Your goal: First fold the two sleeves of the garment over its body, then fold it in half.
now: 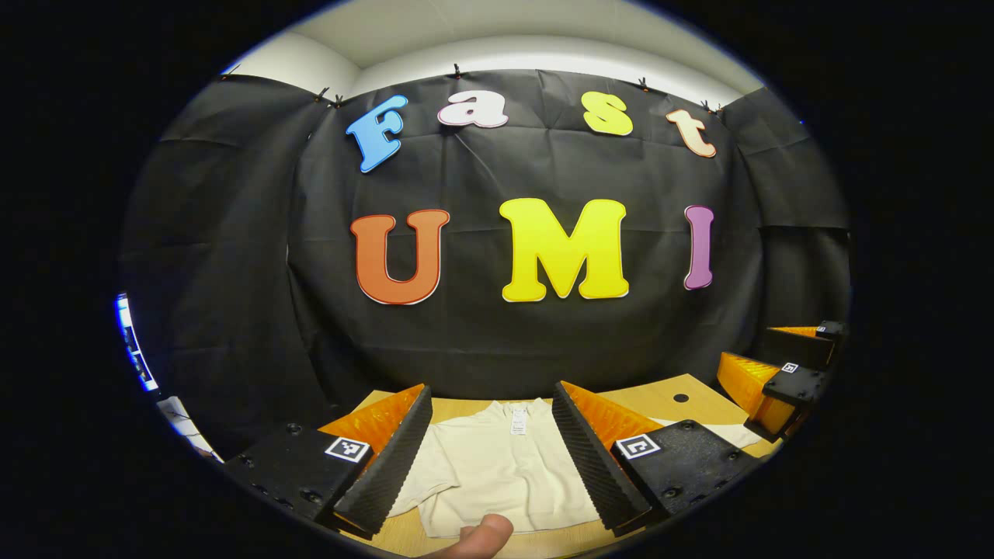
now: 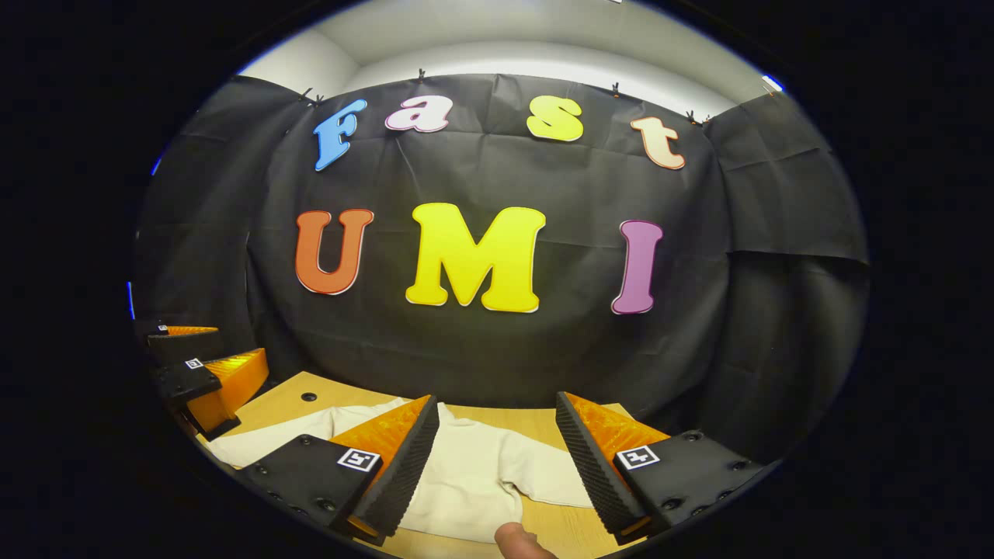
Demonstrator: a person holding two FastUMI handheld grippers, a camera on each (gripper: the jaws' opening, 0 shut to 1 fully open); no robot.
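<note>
Thumb (image 1: 483, 536) low in the left gripper view, then your 2 grippers, left (image 1: 491, 450) and right (image 2: 497, 458), jaws apart and holding nothing, above the shirt (image 1: 497, 466) lying flat on the table (image 1: 660, 392), collar far, each sleeve (image 2: 555, 477) spread outward, right nearer this one.

Recording booth — black cloth wall (image 1: 233, 256), wooden table (image 1: 668, 392)

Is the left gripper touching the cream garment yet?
Apart. In the left gripper view the left gripper is open and raised above the garment, which lies flat on the wooden table between its fingers, ungripped.
</note>
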